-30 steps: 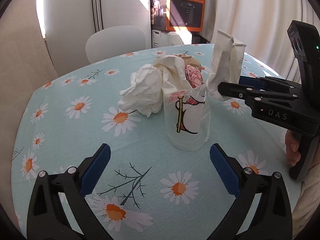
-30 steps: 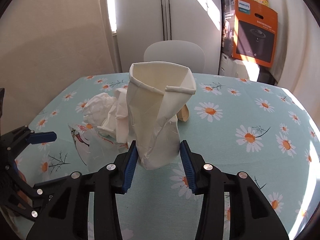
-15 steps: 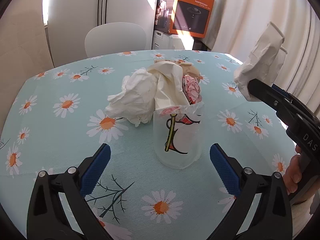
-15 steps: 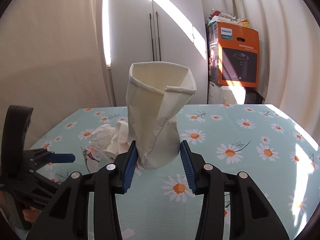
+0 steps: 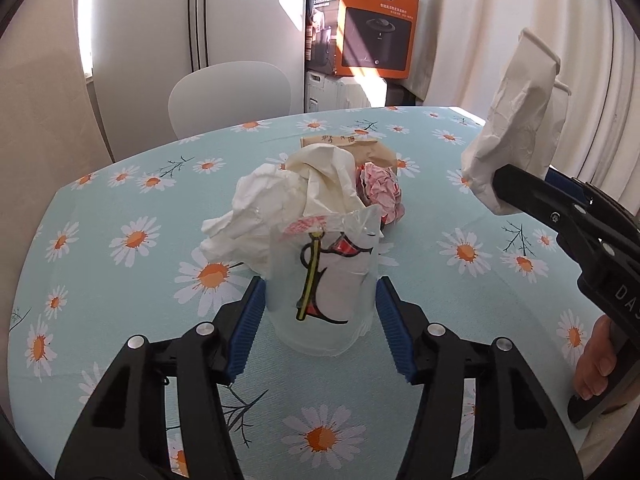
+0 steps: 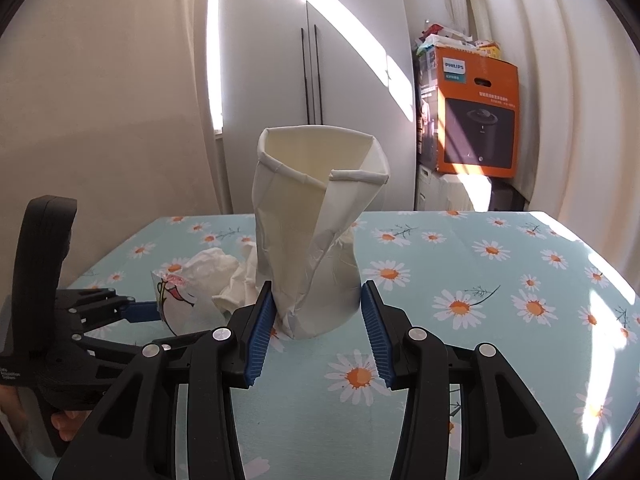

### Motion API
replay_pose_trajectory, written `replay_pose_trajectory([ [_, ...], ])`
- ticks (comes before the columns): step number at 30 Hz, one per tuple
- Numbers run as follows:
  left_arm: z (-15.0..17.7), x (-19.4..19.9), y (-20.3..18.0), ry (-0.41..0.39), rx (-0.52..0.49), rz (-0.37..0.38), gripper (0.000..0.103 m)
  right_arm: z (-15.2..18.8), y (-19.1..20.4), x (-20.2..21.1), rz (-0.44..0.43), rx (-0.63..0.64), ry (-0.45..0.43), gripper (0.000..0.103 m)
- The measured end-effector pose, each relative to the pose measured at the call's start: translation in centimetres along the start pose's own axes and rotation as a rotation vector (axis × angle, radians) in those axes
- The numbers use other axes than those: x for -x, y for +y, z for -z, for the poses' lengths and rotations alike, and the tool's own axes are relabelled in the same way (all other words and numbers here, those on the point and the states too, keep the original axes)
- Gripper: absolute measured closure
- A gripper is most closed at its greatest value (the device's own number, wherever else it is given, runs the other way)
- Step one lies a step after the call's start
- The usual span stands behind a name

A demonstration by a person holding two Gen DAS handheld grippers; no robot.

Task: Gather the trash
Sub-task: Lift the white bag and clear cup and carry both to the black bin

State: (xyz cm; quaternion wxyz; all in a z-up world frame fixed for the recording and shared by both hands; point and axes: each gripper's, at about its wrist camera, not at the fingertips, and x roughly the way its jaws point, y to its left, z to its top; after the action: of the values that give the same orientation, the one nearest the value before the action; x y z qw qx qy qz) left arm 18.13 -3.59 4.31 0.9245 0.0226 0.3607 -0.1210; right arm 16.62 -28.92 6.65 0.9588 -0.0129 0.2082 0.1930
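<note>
Left gripper (image 5: pixel 318 328): jaws closing around the clear plastic cup (image 5: pixel 322 292), blue pads just beside its two walls, firm contact not confirmable; cup standing upright on the daisy tablecloth (image 5: pixel 120 208), printed with a red-and-yellow figure, rim crumpled.

Right gripper (image 6: pixel 316 320): clamping the crushed white paper cup (image 6: pixel 316 232) at its base, mouth tilted upward, lifted clear of the tablecloth, up and to the right of the plastic cup in the left wrist view; part of a hand (image 5: pixel 596 364) gripping its handle at the right edge.

Behind the plastic cup: crumpled white paper (image 5: pixel 260 208) touching its far side; cream wrapper (image 5: pixel 328 184) draping over the rim; pink crumpled paper (image 5: pixel 382 192) to the rear right; brown paper bag (image 5: pixel 352 146) further back.

Beyond the table from the plastic cup: white chair (image 5: pixel 230 94); orange box (image 5: pixel 378 36) against the curtains.
</note>
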Motion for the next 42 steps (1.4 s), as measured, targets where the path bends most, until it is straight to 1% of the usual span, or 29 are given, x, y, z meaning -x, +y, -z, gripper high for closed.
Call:
replay_pose_trajectory([
  [5, 0.2, 0.8, 0.4, -0.023, 0.023, -0.01, 0.045, -0.2, -0.7, -1.1, -0.025, -0.029, 0.051, 0.062],
  [7, 0.3, 1.2, 0.5, -0.029, 0.028, -0.023, 0.045, -0.2, -1.1, -1.7, -0.016, -0.054, 0.078, 0.062],
  [9, 0.2, 1.4, 0.7, -0.036, 0.038, -0.018, 0.045, -0.2, -1.4, -1.9, -0.011, -0.071, 0.088, 0.062],
  [12, -0.2, 1.9, 1.5, -0.053, 0.065, -0.02, 0.045, 0.0, -1.3, -2.5, -0.011, -0.063, 0.13, 0.062],
  [14, -0.3, 2.2, 2.2, -0.066, 0.102, -0.025, 0.045, 0.0, -1.2, -2.5, -0.012, -0.066, 0.137, 0.062],
  [17, -0.4, 2.5, 2.6, -0.071, 0.11, -0.048, 0.045, 0.1, -1.2, -2.3, -0.034, -0.079, 0.149, 0.062],
  [23, -0.4, 2.9, 2.4, -0.072, 0.108, -0.026, 0.045, 0.7, -0.7, -1.2, -0.017, -0.063, 0.178, 0.062],
  [28, -0.1, 3.2, 1.5, -0.073, 0.076, 0.012, 0.045, 1.6, -1.2, -0.1, 0.025, -0.063, 0.206, 0.062],
  [31, 0.3, 3.6, 0.4, -0.08, 0.039, -0.018, 0.045, 2.1, -2.1, 1.1, 0.045, -0.089, 0.203, 0.062],
  [32, 0.4, 3.7, 0.0, -0.079, 0.029, -0.012, 0.045, 2.2, -2.4, 1.4, 0.052, -0.096, 0.203, 0.062],
  [34, 0.4, 4.1, -0.6, -0.082, 0.016, 0.024, 0.045, 2.5, -2.8, 2.0, 0.079, -0.102, 0.205, 0.062],
  [37, 0.2, 4.9, -1.4, -0.101, 0.005, 0.058, 0.045, 3.2, -3.6, 2.9, 0.107, -0.119, 0.209, 0.062],
  [42, 0.0, 6.2, -2.8, -0.124, -0.029, 0.077, 0.045, 4.4, -4.8, 5.0, 0.195, -0.135, 0.194, 0.062],
])
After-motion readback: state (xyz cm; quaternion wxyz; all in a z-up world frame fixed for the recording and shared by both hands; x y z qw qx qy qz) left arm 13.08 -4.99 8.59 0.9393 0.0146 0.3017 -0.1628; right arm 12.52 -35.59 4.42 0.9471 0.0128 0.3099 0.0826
